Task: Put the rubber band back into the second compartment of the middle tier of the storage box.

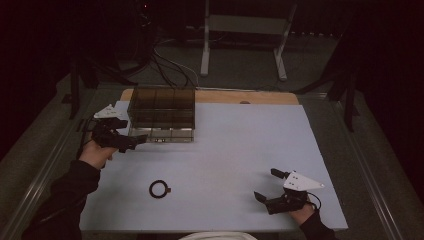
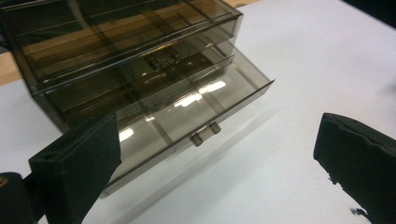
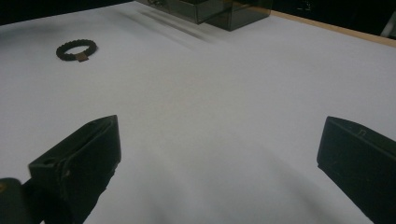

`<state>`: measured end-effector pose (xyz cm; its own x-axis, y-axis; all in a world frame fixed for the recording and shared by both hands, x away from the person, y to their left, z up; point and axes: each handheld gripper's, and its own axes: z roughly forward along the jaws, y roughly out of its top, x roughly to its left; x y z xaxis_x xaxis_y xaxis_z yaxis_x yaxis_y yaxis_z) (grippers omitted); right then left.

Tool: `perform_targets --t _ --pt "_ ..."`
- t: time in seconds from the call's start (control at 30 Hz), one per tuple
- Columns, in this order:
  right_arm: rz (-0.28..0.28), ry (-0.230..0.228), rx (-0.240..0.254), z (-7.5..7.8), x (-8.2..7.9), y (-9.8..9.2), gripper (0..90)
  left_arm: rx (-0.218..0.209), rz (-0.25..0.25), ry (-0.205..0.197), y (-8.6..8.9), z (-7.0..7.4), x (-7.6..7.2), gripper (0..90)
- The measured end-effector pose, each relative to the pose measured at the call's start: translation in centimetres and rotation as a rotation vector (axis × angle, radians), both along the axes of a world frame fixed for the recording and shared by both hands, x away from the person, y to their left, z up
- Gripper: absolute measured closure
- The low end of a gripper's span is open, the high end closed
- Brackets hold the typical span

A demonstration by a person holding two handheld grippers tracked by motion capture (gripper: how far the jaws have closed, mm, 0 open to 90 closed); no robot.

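**Both grippers spread, bottom drawer pulled out**

Right gripper (image 1: 267, 186) sits nearest the camera in the high view, low on the white board (image 1: 240, 150) toward its right front corner, jaws spread wide, nothing between them. Right gripper view: bare board between the jaws, bracelet (image 3: 77, 49) far off to the upper left.

Left gripper (image 1: 134, 142) is at the board's left side, just beside the front left corner of the smoky drawer box (image 1: 162, 112). Jaws spread wide, pinching nothing. Left gripper view: the box's bottom drawer (image 2: 187, 112) stands pulled out toward the camera, its small handle (image 2: 205, 134) between the two jaws but farther off, not touched. Upper drawers look pushed in.

Drawer box stands at the board's back left, near the wooden strip (image 1: 245, 96). Dark bead bracelet (image 1: 159, 189) lies flat on the board, front centre-left, well apart from both grippers and the box.
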<state>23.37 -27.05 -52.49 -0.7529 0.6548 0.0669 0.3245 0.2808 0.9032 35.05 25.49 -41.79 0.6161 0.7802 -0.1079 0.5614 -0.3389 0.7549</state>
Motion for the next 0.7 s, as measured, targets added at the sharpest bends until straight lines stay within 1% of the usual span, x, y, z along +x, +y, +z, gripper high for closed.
perform_targets --t 0.07,0.13,0.17,0.3,0.33,0.47,0.53,0.57,0.63,0.7 --pt "0.000 0.000 0.003 0.0 0.0 0.0 0.0 0.000 0.004 -0.007 -0.2 -0.3 -0.4 2.2" --pt "0.000 0.000 0.001 0.0 0.0 0.0 0.0 -0.013 -0.020 -0.009 -0.4 -0.6 -0.9 2.2" --pt "0.000 0.000 0.002 0.0 0.0 0.0 0.0 -0.003 -0.022 -0.016 -0.6 -0.7 -1.2 2.2" --pt "0.000 0.003 0.002 0.0 0.0 0.0 0.0 -0.036 -0.030 -0.028 -0.8 -0.8 -2.3 2.2" --pt "0.000 0.002 0.003 0.0 0.0 0.0 0.0 -0.038 -0.031 -0.031 -0.9 -0.9 -2.5 2.2" --pt "0.002 -0.001 0.003 0.0 0.0 0.0 0.0 -0.029 -0.038 -0.046 -1.3 -1.1 -3.7 2.2" --pt "0.002 0.001 0.002 0.0 0.0 0.1 0.0 -0.010 -0.047 -0.065 -1.5 -1.4 -4.3 2.2" --pt "0.002 -0.001 0.002 0.0 0.0 0.1 0.0 -0.007 -0.048 -0.069 -1.6 -1.6 -4.5 2.2" --pt "0.004 -0.002 0.000 0.0 0.0 0.1 0.0 -0.016 -0.057 -0.057 -1.6 -2.1 -4.8 2.2" --pt "0.004 -0.002 -0.001 0.0 0.0 0.1 0.0 -0.002 -0.061 -0.057 -1.7 -2.7 -5.2 2.2"
